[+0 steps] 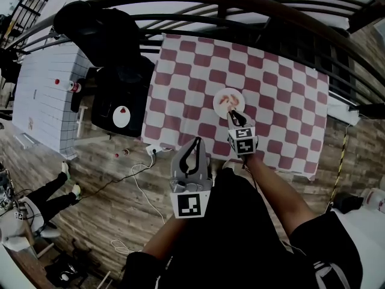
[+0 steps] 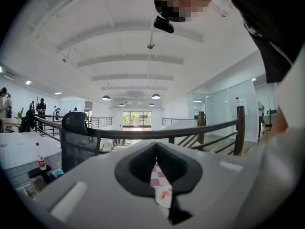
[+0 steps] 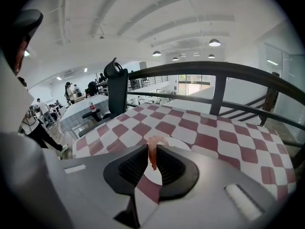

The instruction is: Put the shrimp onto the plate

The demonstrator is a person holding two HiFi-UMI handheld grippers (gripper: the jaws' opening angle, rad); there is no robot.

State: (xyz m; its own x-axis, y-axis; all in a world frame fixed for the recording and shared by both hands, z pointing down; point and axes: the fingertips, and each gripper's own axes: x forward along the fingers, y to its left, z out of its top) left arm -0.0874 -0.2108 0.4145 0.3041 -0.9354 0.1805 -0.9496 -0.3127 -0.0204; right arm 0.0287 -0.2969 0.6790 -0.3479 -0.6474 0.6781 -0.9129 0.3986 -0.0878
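Note:
A white plate (image 1: 218,105) lies on the red-and-white checked tablecloth (image 1: 283,101), and pink shrimp (image 1: 227,99) lie on it. My right gripper (image 1: 236,115) is at the plate's near edge. In the right gripper view it (image 3: 153,152) is shut on one pink shrimp (image 3: 153,142), which hangs upright between the jaws over the plate (image 3: 180,146). My left gripper (image 1: 194,147) is held back over the table's near edge, pointing towards the table. Its jaws (image 2: 156,149) meet at the tips with nothing between them.
A black railing (image 1: 240,5) curves along the table's far side. Left of the table stands a black office chair (image 1: 117,71), and beyond it a white tiled table (image 1: 42,83) with a bottle (image 1: 73,87). Cables (image 1: 141,188) and a power strip (image 1: 154,150) lie on the wooden floor.

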